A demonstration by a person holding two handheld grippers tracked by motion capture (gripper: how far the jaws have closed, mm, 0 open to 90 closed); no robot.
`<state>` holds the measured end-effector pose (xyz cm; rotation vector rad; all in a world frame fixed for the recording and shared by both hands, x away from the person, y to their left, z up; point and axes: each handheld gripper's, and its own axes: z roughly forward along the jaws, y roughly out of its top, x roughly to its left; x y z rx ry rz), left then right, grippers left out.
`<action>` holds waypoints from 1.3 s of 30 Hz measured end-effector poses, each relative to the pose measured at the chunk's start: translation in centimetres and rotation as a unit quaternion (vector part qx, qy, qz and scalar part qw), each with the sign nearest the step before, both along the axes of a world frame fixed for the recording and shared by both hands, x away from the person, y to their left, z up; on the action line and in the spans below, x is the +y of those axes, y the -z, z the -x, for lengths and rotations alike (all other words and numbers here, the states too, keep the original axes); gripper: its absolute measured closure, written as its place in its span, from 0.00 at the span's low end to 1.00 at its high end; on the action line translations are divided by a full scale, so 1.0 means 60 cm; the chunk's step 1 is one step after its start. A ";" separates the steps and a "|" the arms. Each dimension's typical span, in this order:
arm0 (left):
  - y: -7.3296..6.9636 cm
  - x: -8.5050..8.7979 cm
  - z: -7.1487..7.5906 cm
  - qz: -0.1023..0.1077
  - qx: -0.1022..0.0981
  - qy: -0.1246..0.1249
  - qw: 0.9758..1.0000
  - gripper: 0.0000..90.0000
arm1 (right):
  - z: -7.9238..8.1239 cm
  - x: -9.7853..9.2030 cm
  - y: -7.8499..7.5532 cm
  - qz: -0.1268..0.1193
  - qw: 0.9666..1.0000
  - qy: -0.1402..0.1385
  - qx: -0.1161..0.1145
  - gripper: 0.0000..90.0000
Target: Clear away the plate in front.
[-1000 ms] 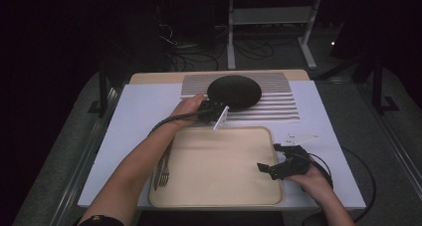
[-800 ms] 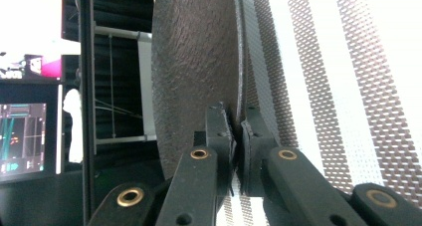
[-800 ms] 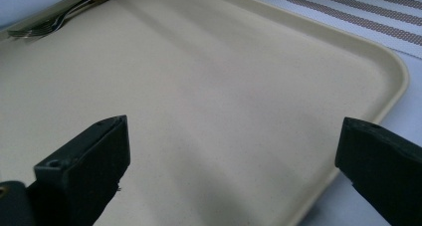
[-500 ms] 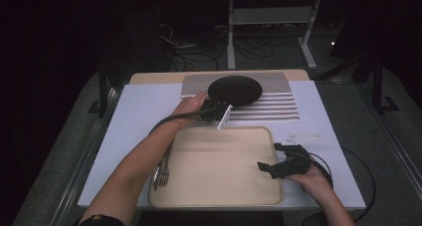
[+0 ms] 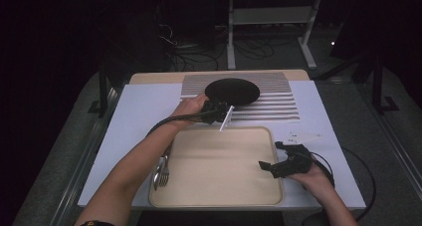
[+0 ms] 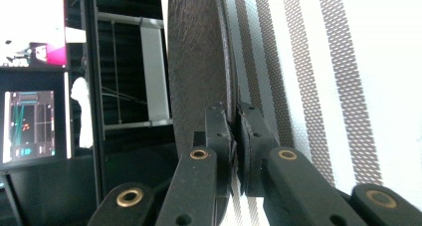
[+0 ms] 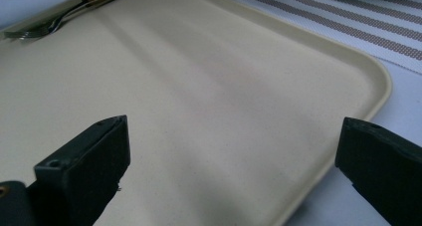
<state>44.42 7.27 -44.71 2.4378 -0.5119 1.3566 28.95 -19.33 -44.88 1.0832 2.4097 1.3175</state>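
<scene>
Black plate, on striped mat beyond beige tray, near edge pinched by left gripper; right gripper, jaws spread wide, over tray's right edge.

A wooden tabletop carries a white sheet that covers nearly all of it, leaving a tan strip bare at the far edge. On the sheet's far half lies a striped placemat, with a dark round plate over its left part. Nearer the person, a cream tray rests on the sheet, just beside the placemat. A small scrap of paper lies on the sheet right of the tray's far corner.
</scene>
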 end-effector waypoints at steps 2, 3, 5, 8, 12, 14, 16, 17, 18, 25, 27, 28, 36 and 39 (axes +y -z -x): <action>-0.004 0.004 0.011 -0.001 -0.006 -0.002 1.000 0.96 | 0.000 -0.001 0.000 0.000 1.000 0.001 -0.001 0.00; -0.006 0.006 0.017 0.002 -0.009 -0.003 1.000 0.96 | 0.000 -0.001 -0.001 -0.002 1.000 0.001 -0.002 0.00; -0.012 0.011 0.031 0.002 -0.013 -0.004 1.000 0.96 | 0.000 0.000 -0.001 -0.001 1.000 0.000 -0.003 0.00; -0.021 0.022 0.054 -0.001 -0.019 -0.001 1.000 0.96 | -0.001 0.001 -0.001 0.001 1.000 0.000 -0.004 0.00; -0.031 0.038 0.087 -0.006 -0.025 -0.003 1.000 0.96 | -0.001 0.001 -0.003 0.000 1.000 0.003 -0.005 0.00; -0.035 0.048 0.102 0.000 -0.024 -0.005 1.000 0.96 | 0.000 0.000 -0.003 0.001 1.000 0.005 -0.006 0.00; -0.037 0.058 0.120 0.008 -0.025 -0.009 1.000 0.96 | 0.000 0.000 -0.002 0.002 1.000 0.006 -0.006 0.00; -0.037 0.063 0.129 0.011 -0.026 -0.011 1.000 0.96 | 0.000 -0.001 -0.002 0.002 1.000 0.006 -0.006 0.00; -0.038 0.068 0.138 0.012 -0.028 -0.011 0.999 0.96 | -0.001 -0.001 -0.002 0.003 1.000 0.006 -0.006 0.00; -0.039 0.096 0.196 0.018 -0.031 -0.019 0.999 0.95 | -0.003 -0.005 -0.001 0.000 1.000 0.012 -0.005 0.00; -0.040 0.103 0.210 0.021 -0.030 -0.019 0.999 0.96 | -0.003 -0.005 -0.001 0.001 1.000 0.013 -0.005 0.00; -0.040 0.107 0.221 0.021 -0.030 -0.021 0.999 0.96 | -0.003 -0.005 -0.002 0.000 1.000 0.013 -0.005 0.00; -0.031 0.124 0.275 0.021 -0.031 -0.022 0.999 0.95 | -0.007 -0.004 -0.004 0.002 1.000 0.016 -0.010 0.00; -0.027 0.129 0.296 0.021 -0.031 -0.022 0.999 0.95 | -0.009 -0.002 -0.004 0.004 1.000 0.016 -0.010 0.00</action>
